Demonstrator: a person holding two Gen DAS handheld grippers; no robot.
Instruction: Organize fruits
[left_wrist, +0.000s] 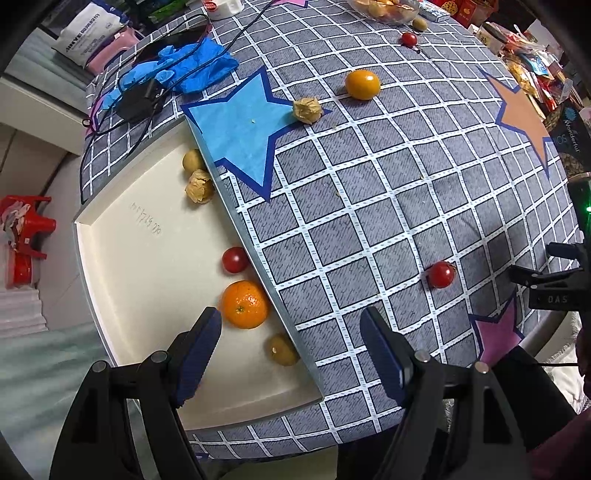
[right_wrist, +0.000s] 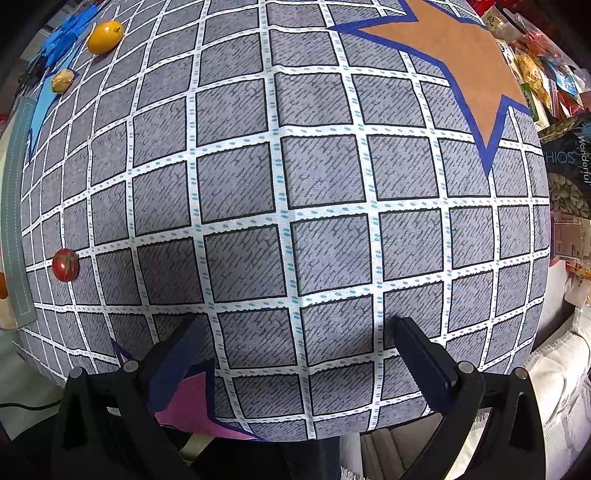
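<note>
A cream tray (left_wrist: 122, 236) lies at the table's left edge. It holds an orange (left_wrist: 245, 304), a red cherry tomato (left_wrist: 235, 259), a papery husk fruit (left_wrist: 199, 186) and two small brownish fruits (left_wrist: 283, 349). On the cloth lie a cherry tomato (left_wrist: 441, 274), a yellow-orange fruit (left_wrist: 362, 84), a husk fruit (left_wrist: 306, 110) and a far tomato (left_wrist: 409, 38). My left gripper (left_wrist: 291, 354) is open and empty, low over the tray's near corner. My right gripper (right_wrist: 295, 365) is open and empty over bare cloth; the tomato (right_wrist: 65, 264) lies far to its left.
A checked grey cloth (right_wrist: 295, 184) with coloured stars covers the table. Blue gloves (left_wrist: 184, 66), a black box and cables lie at the back left. A bowl of fruit (left_wrist: 384, 9) stands at the back. Snack packets (left_wrist: 532, 74) crowd the right edge.
</note>
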